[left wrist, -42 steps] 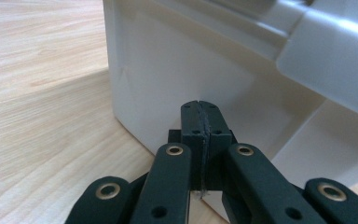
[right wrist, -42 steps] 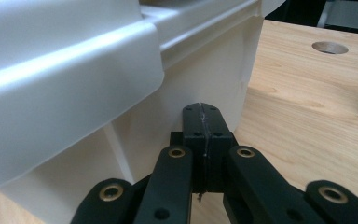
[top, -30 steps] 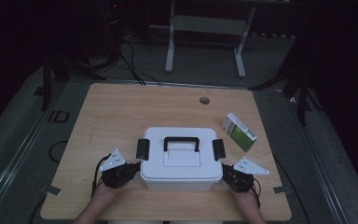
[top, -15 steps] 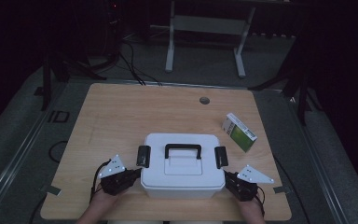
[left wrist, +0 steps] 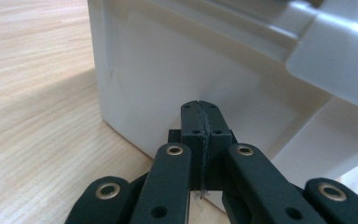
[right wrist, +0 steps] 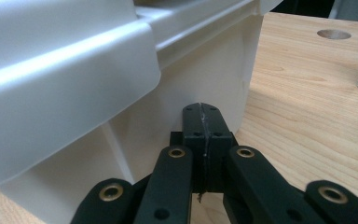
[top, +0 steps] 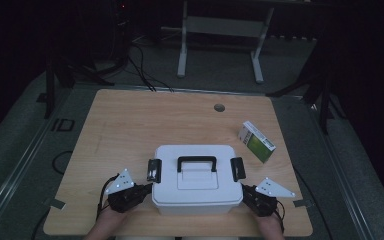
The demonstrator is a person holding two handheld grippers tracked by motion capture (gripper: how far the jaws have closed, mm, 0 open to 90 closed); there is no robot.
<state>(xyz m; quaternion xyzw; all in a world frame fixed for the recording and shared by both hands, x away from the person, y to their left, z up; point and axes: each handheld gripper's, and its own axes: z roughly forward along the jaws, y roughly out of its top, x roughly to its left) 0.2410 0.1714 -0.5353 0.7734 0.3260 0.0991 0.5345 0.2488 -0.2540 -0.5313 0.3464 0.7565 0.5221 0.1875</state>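
The white box (top: 197,180) sits at the table's (top: 130,125) near edge, squarely between the two grippers, long axis running left to right. Left gripper (left wrist: 199,108) noses at its left end wall, jaws pressed together on nothing; right gripper (right wrist: 202,111) mirrors it at the right wall, jaws likewise together. Both equally close, a two-sided squeeze looks likely.

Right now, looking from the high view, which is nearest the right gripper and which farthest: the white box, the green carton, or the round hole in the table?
1. White box, right beside the right gripper.
2. Green carton, beyond it, near the right edge.
3. Round hole, far side.
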